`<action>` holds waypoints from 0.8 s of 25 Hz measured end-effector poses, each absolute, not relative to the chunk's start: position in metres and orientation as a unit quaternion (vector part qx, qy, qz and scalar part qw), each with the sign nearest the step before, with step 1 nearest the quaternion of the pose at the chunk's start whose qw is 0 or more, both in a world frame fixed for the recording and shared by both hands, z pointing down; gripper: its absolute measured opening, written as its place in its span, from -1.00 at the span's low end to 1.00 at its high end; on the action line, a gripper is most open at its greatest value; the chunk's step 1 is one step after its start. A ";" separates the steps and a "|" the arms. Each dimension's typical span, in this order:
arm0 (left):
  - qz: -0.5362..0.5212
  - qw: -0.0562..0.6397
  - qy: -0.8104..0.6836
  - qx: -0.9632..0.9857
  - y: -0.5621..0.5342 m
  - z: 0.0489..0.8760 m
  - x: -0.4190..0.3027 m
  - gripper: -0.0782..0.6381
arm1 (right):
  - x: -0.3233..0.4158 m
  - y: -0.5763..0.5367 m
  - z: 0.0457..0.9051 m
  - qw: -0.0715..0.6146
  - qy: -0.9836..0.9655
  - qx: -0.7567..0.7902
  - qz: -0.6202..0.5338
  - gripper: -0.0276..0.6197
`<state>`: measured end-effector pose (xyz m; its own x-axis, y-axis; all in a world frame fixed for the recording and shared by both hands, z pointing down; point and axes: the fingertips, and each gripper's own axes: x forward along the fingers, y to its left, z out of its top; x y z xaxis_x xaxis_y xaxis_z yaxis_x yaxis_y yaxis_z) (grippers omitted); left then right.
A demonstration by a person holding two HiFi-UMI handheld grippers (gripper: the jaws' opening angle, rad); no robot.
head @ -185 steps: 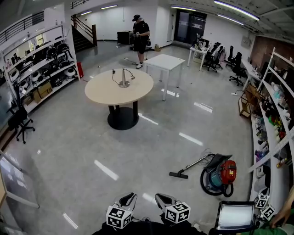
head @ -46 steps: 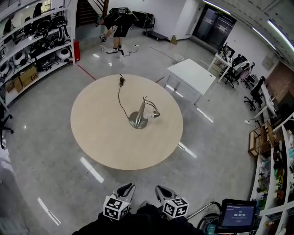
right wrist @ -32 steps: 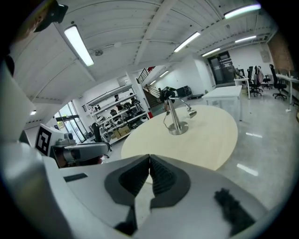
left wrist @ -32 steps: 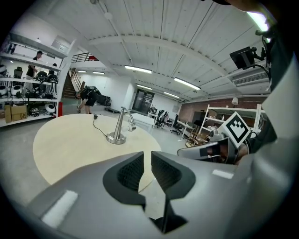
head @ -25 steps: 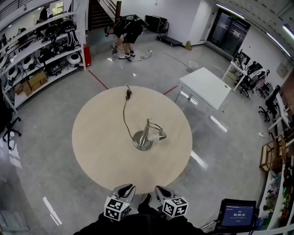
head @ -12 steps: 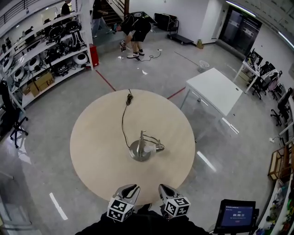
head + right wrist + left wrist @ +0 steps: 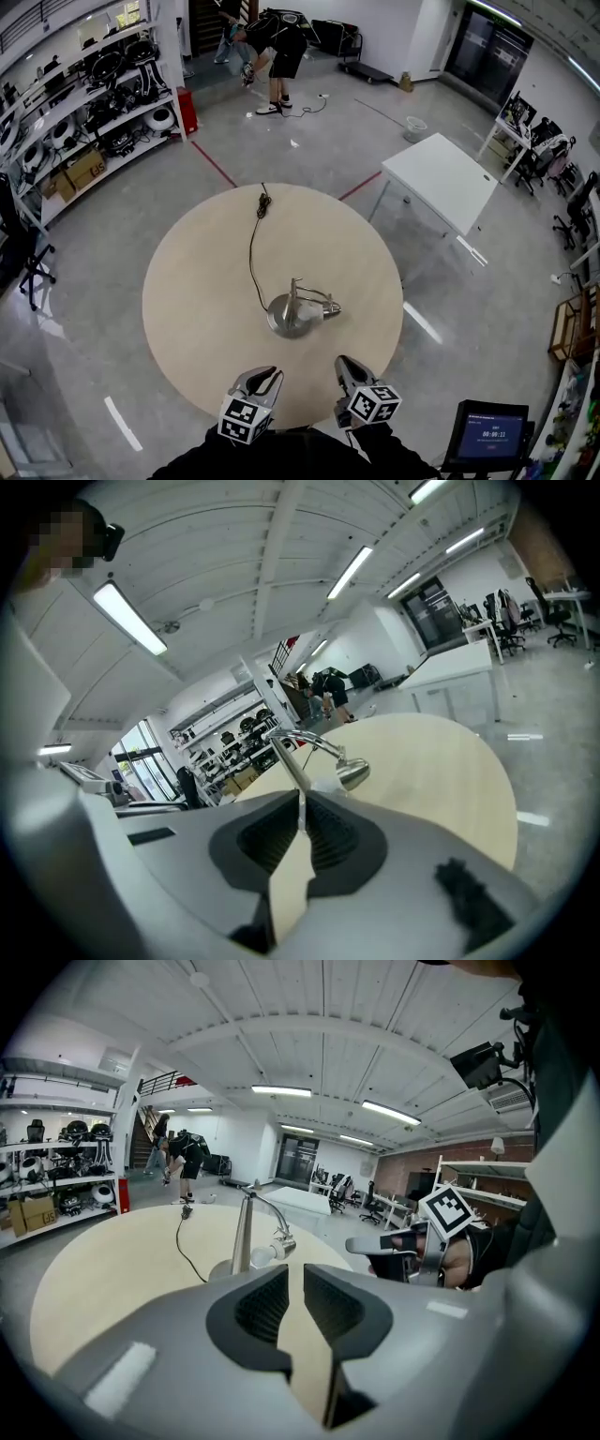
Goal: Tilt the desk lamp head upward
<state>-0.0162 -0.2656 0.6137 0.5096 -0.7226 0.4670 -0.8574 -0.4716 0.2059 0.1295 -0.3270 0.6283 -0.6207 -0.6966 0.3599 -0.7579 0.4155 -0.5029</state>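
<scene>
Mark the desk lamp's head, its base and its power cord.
Lamp head (image 7: 328, 307), head view, on the metal shade.
Lamp base (image 7: 281, 323), head view, on the round disc.
Power cord (image 7: 250, 251), head view, midway along its length.

desk lamp (image 7: 320, 750): base hidden behind the shut right gripper (image 7: 302, 829) in right gripper view | cord (image 7: 251, 255): far end beyond lamp too small to tell | screen (image 7: 488, 435), right of lamp: print unreadable

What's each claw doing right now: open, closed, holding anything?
Left claw: open by a narrow gap, nothing between its jaws.
Right claw: closed, holding nothing.
</scene>
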 end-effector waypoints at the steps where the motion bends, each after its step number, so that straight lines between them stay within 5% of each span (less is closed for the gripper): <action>1: 0.162 0.207 -0.466 0.845 -0.271 0.616 -0.019 -0.62 | 0.127 -0.332 0.628 0.044 -0.841 0.431 0.323 -0.90; 8: 0.186 0.186 -0.443 0.857 -0.305 0.632 -0.025 -0.60 | 0.118 -0.362 0.642 0.045 -0.840 0.424 0.335 -0.63; 15: 0.207 0.164 -0.441 0.858 -0.349 0.645 -0.038 -0.58 | 0.117 -0.394 0.655 0.034 -0.823 0.437 0.361 -0.59; 20: 0.242 0.175 -0.429 0.853 -0.397 0.689 -0.044 -0.46 | 0.117 -0.431 0.674 0.044 -0.815 0.460 0.349 -0.26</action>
<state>-0.0442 -0.3970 0.6887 0.5156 -0.6462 0.5626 -0.8155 -0.5715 0.0910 0.1175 -0.4311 0.6736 -0.5730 -0.7196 0.3923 -0.7808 0.3337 -0.5283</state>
